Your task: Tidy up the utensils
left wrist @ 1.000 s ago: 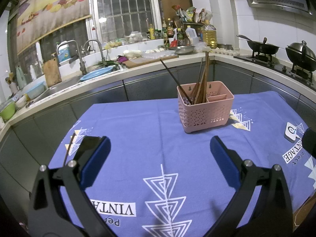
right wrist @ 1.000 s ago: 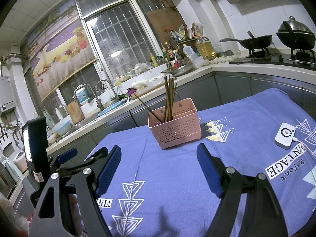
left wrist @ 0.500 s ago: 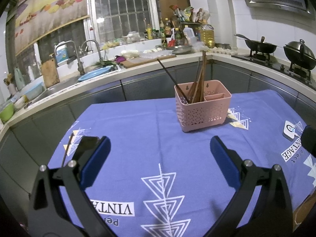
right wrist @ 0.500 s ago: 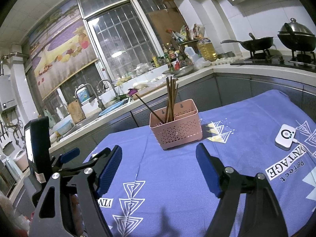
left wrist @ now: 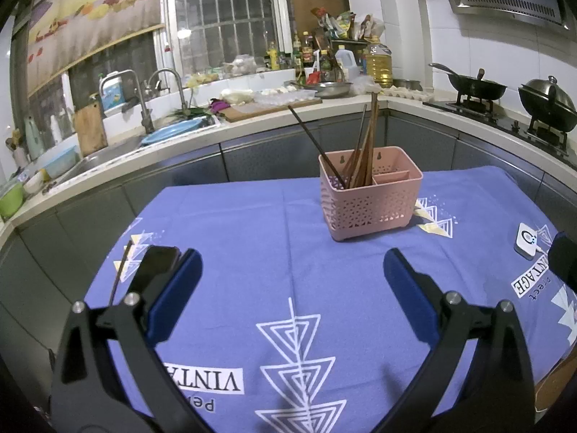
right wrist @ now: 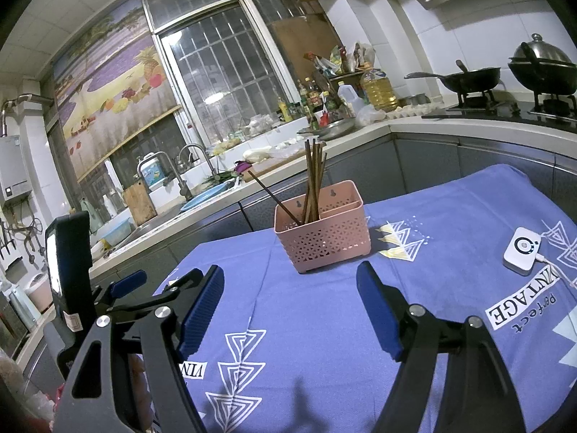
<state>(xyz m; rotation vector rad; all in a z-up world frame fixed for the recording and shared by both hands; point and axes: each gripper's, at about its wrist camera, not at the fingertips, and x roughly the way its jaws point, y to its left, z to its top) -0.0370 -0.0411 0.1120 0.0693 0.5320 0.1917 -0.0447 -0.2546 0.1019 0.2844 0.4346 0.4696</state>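
Both sets of jaws stand wide with nothing between them. The left gripper (left wrist: 292, 281) hangs over the blue tablecloth (left wrist: 252, 238), its blue pads (left wrist: 173, 296) spread apart above a white triangle print. The right gripper (right wrist: 290, 306) is spread much the same over the same cloth, empty too.

From the left gripper, the pink basket (left wrist: 368, 205) sits at about one o'clock, well apart from the fingertips, standing upright on the cloth. A bundle of brown chopsticks (left wrist: 364, 148) stands in its larger left compartment, most leaning close together, one dark stick tilted off toward eleven o'clock; the smaller right compartments look bare from here. From the right gripper the basket is near twelve o'clock.

Out at nine o'clock of the left gripper, just beyond its left finger, one loose chopstick (left wrist: 120, 270) lies on the cloth near the table's edge. At three o'clock a small white device (left wrist: 526, 240) with a cable rests on the cloth. Beyond the table runs the kitchen counter (left wrist: 252, 122), with sink, bottles and two woks on the stove
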